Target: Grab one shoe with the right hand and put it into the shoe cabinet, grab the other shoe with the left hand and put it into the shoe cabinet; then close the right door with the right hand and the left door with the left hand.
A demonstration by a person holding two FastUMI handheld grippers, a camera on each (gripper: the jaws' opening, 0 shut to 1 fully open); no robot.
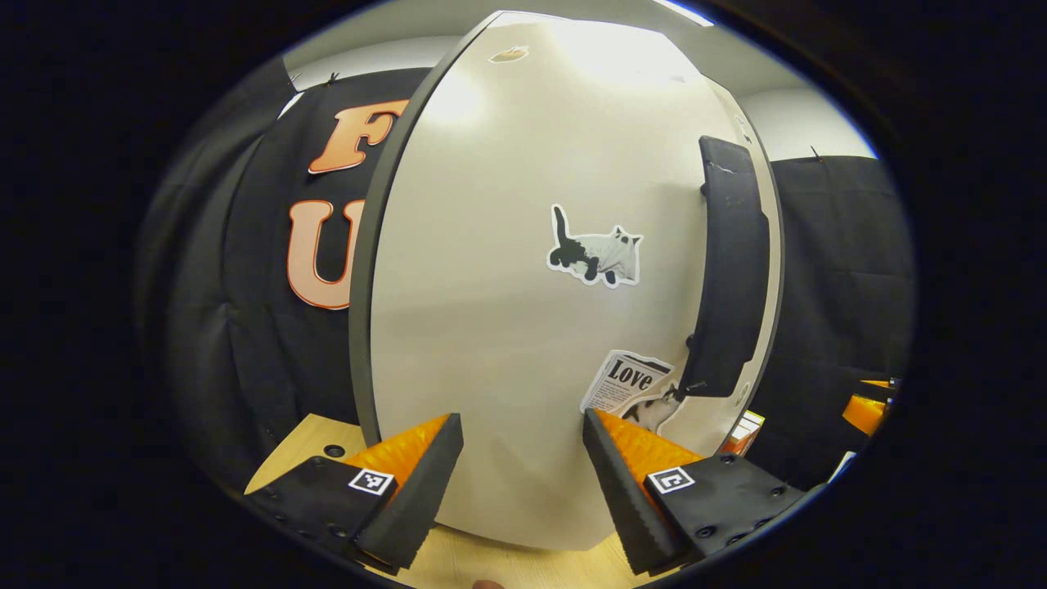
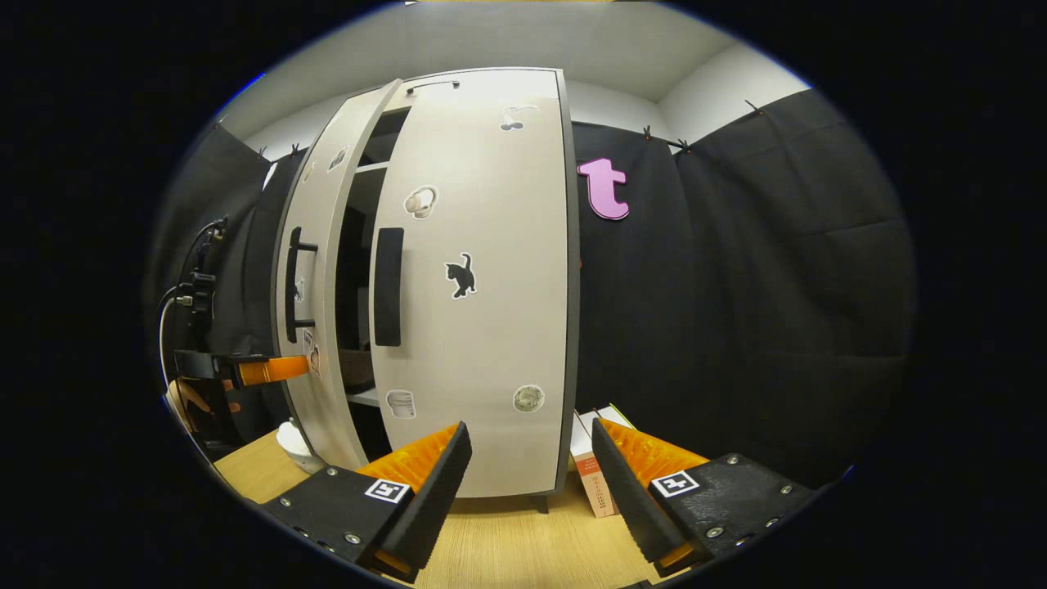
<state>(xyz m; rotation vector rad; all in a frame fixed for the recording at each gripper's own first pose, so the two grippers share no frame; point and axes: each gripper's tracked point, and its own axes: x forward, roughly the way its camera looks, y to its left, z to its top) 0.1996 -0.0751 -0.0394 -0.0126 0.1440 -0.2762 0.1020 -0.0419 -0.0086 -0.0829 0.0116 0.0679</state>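
left gripper (image 1: 523, 474), black finger mounts with round screws, small square black-and-white marker on each; right gripper (image 2: 532, 483), same black mounts, silver screws, square markers; in right gripper view, left gripper's black body, black cables (image 2: 176, 294) looping above

We see a pale wooden bench (image 2: 507, 540) carrying the shoe cabinet (image 2: 483, 327), which stands on short dark feet. Just beside the cabinet's right side, a small box (image 2: 590, 483) stands on the bench. At the cabinet's left foot lies a white object (image 2: 293, 442); we cannot tell what it is.
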